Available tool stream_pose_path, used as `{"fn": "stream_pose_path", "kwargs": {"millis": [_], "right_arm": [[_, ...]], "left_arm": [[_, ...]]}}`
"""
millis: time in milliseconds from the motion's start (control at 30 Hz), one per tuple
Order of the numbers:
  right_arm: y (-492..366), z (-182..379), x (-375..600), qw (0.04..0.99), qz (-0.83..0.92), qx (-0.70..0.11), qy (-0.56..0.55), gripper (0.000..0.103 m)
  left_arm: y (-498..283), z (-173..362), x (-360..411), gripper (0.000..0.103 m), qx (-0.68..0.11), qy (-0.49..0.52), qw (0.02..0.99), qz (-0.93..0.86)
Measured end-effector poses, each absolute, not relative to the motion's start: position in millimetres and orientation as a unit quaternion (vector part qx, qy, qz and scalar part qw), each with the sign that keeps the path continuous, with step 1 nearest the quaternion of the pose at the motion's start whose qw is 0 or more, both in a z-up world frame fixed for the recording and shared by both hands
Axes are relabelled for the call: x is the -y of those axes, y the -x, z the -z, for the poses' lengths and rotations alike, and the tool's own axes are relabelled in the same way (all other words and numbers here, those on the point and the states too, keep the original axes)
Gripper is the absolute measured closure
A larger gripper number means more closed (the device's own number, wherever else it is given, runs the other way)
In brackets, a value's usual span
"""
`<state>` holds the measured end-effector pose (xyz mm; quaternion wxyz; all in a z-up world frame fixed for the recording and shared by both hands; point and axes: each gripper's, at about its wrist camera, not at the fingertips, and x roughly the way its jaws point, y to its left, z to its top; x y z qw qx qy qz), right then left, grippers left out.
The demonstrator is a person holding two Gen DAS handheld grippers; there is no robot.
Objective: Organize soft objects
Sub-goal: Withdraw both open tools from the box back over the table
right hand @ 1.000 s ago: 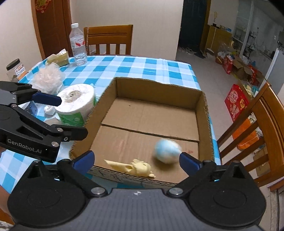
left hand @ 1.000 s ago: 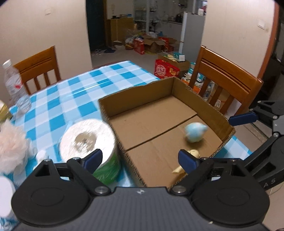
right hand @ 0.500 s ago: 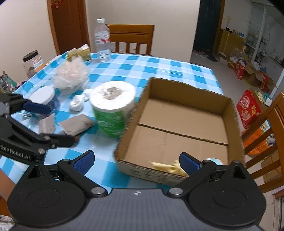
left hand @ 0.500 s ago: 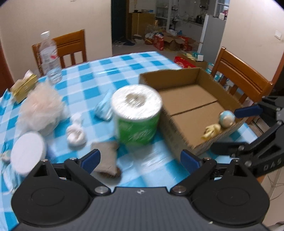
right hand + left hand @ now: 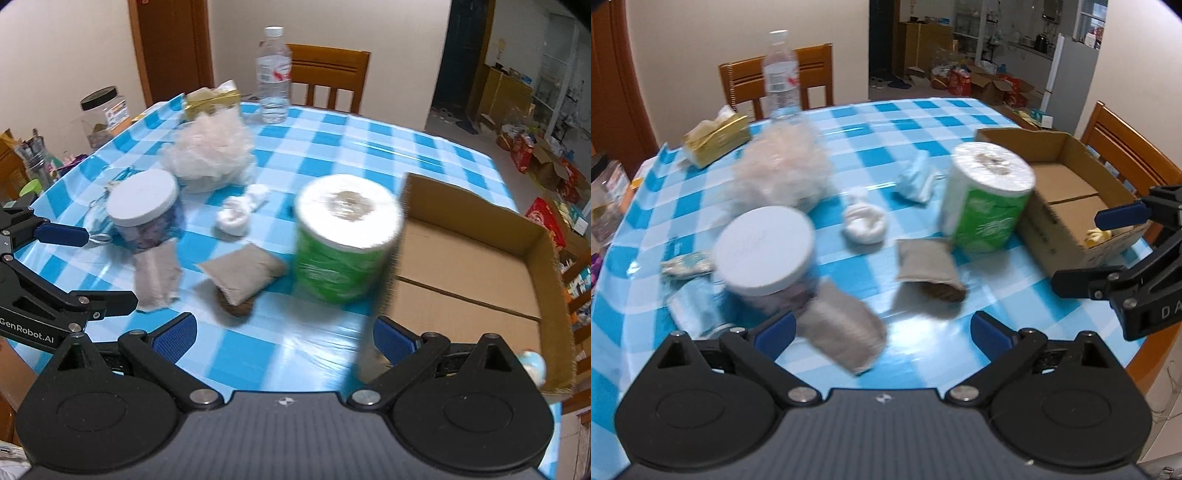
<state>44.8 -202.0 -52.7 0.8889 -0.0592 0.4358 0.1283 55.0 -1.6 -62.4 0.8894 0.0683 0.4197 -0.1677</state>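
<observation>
Above the checkered counter (image 5: pixel 923 122), left claw (image 5: pixel 882 330) and right claw (image 5: pixel 282 336) hung spread wide, empty. Grey socks (image 5: pixel 242 275) lay beside the upright paper roll (image 5: pixel 345 238), which stood against the cardboard box (image 5: pixel 476 236).

Both views swung leftward, away from the cardboard box (image 5: pixel 476 266), now pushed to the right edge. Blue ball (image 5: pixel 532 365), 1 second ago rolling mid-box, now at the box's near right corner. Newly in sight: white-lidded jar (image 5: pixel 764 251), 2 beige socks (image 5: pixel 846 332), fluffy pale puff (image 5: pixel 783 170), white bundle (image 5: pixel 864 225). Toilet roll (image 5: pixel 347 236) now central.
</observation>
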Motion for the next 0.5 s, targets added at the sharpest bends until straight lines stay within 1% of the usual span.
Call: {"fn": "stream_pose_path", "kwargs": {"millis": [267,500], "right_arm": [[-51,67,140,0.878,-0.157,-0.446,0.08,0.0],[-59,80,111,0.862,-0.205,-0.449,0.112,0.0]], "left_arm": [[-59,68,-59,0.002,-0.42,-0.055,0.893,0.15],[-64,74,-87,0.002,-0.428,-0.052,0.895,0.112]]}}
